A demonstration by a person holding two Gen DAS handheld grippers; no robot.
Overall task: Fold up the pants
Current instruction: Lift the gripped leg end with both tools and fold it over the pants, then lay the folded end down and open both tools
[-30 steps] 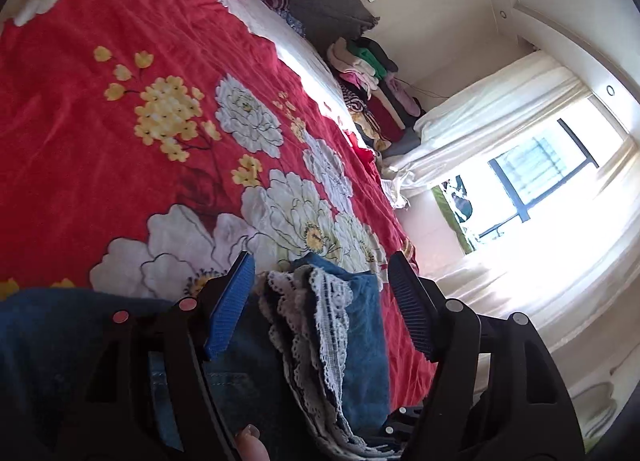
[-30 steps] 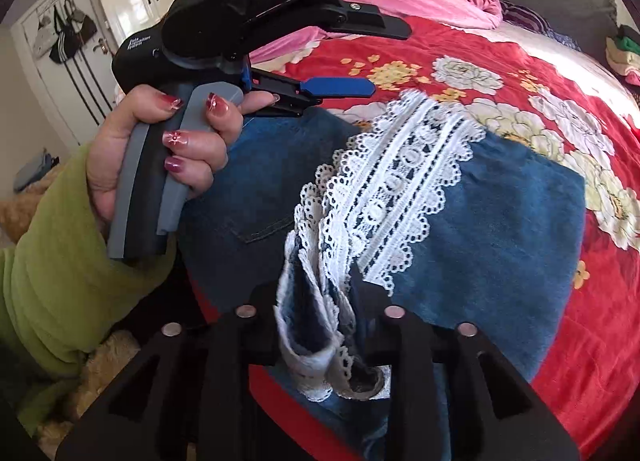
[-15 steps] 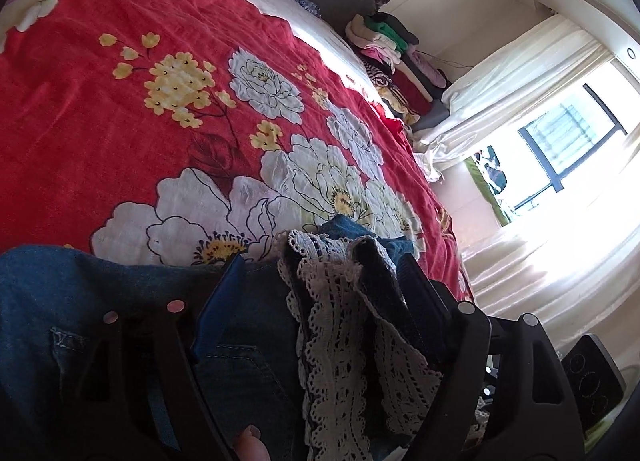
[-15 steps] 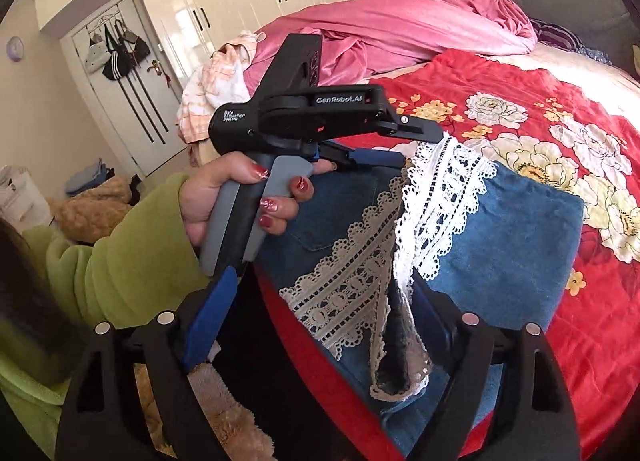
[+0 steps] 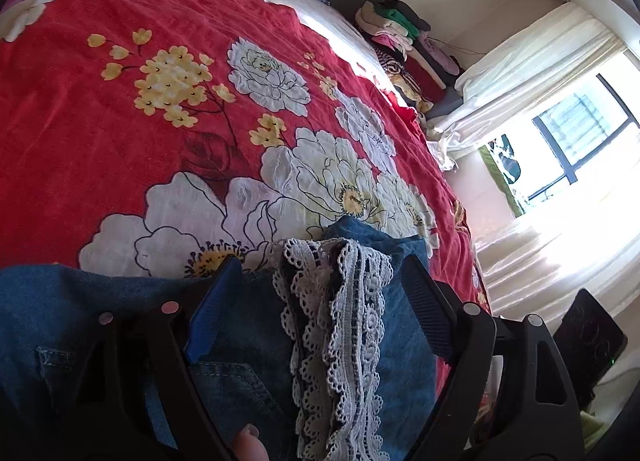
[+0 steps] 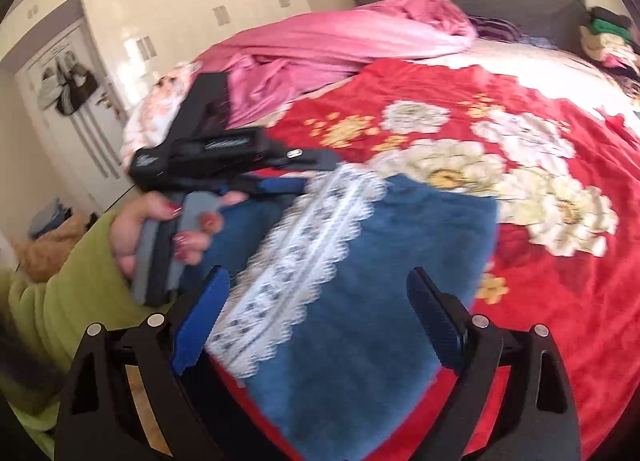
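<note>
The blue denim pants (image 6: 400, 269) with a white lace hem (image 6: 304, 237) lie folded on the red floral bedspread (image 6: 560, 301). My right gripper (image 6: 316, 293) is open and empty just above the near edge of the pants. In the left wrist view my left gripper (image 5: 320, 281) is open with its jaws either side of the bunched lace hem (image 5: 344, 325) and denim (image 5: 248, 341). It also shows in the right wrist view (image 6: 296, 169), held over the pants' far left edge.
A pink quilt (image 6: 340, 41) is heaped at the head of the bed. A stack of folded clothes (image 5: 400, 45) lies at the bed's far side by the curtains (image 5: 520, 61). White wardrobes (image 6: 180, 21) stand beyond the bed.
My right gripper has opened, let the lace hem drop flat on the pants and pulled back. The left gripper has stayed open over the hem.
</note>
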